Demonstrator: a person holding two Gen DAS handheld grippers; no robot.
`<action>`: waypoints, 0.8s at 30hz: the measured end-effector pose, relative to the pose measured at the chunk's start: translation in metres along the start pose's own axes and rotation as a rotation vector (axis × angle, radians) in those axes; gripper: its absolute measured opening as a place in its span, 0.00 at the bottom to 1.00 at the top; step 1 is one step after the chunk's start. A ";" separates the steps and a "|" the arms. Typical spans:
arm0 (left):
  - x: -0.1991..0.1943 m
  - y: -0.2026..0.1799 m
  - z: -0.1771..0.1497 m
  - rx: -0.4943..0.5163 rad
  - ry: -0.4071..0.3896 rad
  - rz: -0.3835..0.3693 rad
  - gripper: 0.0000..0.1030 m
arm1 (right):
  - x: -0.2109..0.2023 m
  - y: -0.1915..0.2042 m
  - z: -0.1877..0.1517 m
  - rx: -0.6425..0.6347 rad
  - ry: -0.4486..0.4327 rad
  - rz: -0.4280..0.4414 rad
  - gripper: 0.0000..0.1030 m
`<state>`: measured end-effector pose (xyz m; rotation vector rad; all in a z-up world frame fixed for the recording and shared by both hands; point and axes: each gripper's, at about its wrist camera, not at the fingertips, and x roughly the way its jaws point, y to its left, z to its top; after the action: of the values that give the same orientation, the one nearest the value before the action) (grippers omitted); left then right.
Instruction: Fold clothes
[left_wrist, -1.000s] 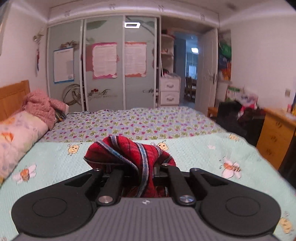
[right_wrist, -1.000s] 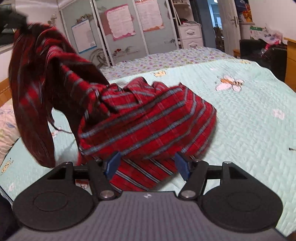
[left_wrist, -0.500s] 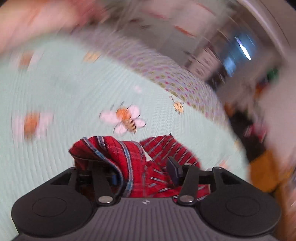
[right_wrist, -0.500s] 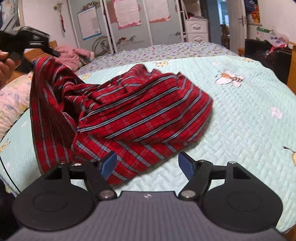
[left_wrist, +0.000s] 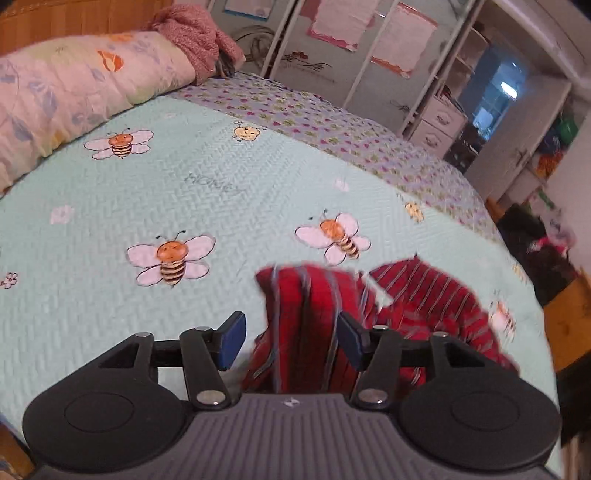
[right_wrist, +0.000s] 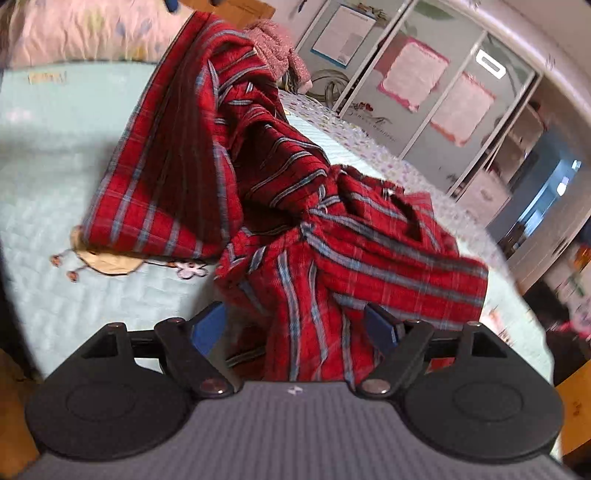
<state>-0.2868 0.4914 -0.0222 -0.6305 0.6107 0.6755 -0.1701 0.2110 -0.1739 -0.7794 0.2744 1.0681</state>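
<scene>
Both grippers' jaws have just been opening; the left gripper (left_wrist: 291, 341) has let go of the red striped woven shirt (left_wrist: 306, 325), which now slumps between its spread pads. Only the right wrist view shows the shirt's raised fold, with cloth loose between the right gripper's (right_wrist: 295, 326) wide jaws.

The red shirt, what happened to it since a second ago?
The left gripper was clamped on the red striped shirt; its jaws have just been opening and the cloth now hangs loose between them. The right gripper has just been opening wider too. Both views tilted. The shirt remains crumpled on the bee bedspread.

A pillow (left_wrist: 74, 88) is lying on the bee quilt (left_wrist: 184, 192), a pink sweater (left_wrist: 195, 33) is resting against it.
</scene>
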 end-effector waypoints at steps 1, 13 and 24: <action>0.000 0.001 -0.009 0.005 0.018 -0.025 0.57 | 0.004 0.001 0.002 -0.016 0.004 -0.009 0.79; 0.015 -0.056 -0.127 0.178 0.104 -0.344 0.57 | -0.002 -0.094 0.017 0.589 -0.052 0.194 0.03; 0.028 -0.160 -0.205 0.613 -0.187 -0.343 0.57 | -0.027 -0.144 0.039 0.976 -0.050 0.600 0.03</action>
<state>-0.2158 0.2604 -0.1233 -0.0891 0.4841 0.1971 -0.0649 0.1837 -0.0680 0.2354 0.9382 1.3152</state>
